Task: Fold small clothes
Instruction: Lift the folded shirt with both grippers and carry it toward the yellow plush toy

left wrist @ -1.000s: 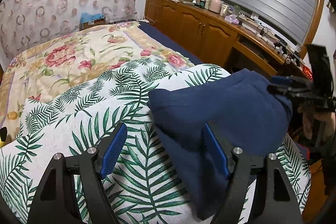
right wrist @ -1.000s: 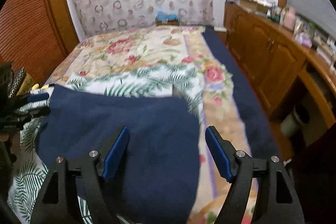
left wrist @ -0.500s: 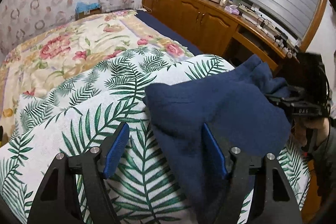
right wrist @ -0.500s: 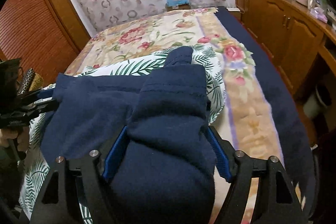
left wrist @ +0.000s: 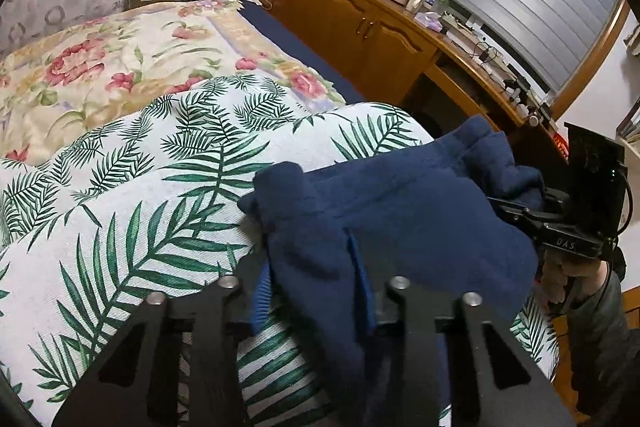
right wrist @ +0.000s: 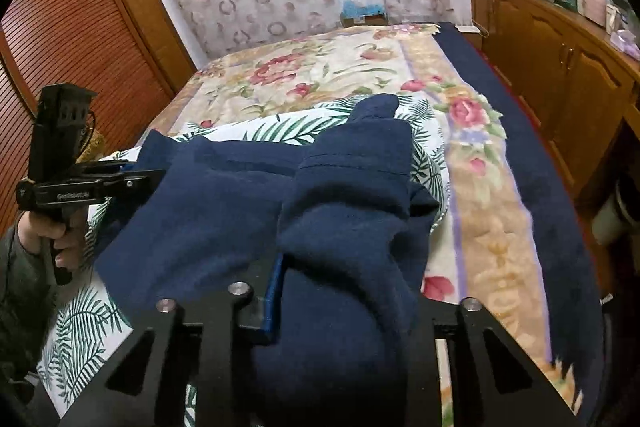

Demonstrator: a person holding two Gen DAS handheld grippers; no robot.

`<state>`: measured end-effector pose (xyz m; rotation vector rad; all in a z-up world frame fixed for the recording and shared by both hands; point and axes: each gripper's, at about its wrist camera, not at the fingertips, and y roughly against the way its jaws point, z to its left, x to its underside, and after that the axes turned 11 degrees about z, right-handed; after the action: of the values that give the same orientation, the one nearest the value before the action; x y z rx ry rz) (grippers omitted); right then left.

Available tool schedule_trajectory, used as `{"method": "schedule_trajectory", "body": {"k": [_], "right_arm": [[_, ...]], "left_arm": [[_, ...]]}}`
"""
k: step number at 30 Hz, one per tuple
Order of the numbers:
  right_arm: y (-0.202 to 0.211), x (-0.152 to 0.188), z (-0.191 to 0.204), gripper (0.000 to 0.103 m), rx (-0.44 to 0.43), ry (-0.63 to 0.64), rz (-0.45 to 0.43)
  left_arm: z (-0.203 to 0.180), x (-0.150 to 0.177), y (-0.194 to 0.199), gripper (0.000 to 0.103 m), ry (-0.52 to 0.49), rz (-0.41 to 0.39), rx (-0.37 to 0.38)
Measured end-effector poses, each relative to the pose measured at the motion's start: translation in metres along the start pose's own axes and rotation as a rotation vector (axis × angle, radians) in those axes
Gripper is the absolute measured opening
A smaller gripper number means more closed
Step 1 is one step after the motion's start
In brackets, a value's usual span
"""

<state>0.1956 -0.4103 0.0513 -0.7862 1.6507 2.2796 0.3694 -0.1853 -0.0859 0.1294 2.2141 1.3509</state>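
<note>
Since the earlier frame, both tools have closed: we note the left tool (left wrist: 316, 283) and right tool (right wrist: 340, 291) each pinching the navy garment (left wrist: 400, 219), bunched and creased, low-centre over the palm-print cover (left wrist: 140, 187).

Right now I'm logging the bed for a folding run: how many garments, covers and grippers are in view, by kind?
Navy garment: 1
Bed covers: 2, the leaf-print cover and the floral cover
Grippers: 2, the left gripper and the right gripper, each shut on the garment
Total: 5
</note>
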Motion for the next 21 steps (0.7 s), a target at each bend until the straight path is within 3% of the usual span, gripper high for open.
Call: {"method": "schedule_trajectory", "body": {"k": [2,4,10,21], "right_arm": [[0.004,0.001,0.002,0.024,0.003,0.011,-0.018],[0.011,0.003,0.005,0.023,0.009,0.026,-0.047],[0.036,0.01,0.024,0.021,0.027,0.068,-0.129],[0.058,0.001,0.089,0.021,0.034,0.224,-0.223]], "left_arm": [[-0.004,0.001,0.005,0.021,-0.011,-0.011,-0.007],[-0.011,0.004,0.013,0.019,-0.02,-0.037,-0.02],[-0.044,0.023,0.064,0.017,-0.085,-0.183,-0.125],[-0.039,0.064,0.163,0.017,-0.06,-0.37,-0.176]]}}
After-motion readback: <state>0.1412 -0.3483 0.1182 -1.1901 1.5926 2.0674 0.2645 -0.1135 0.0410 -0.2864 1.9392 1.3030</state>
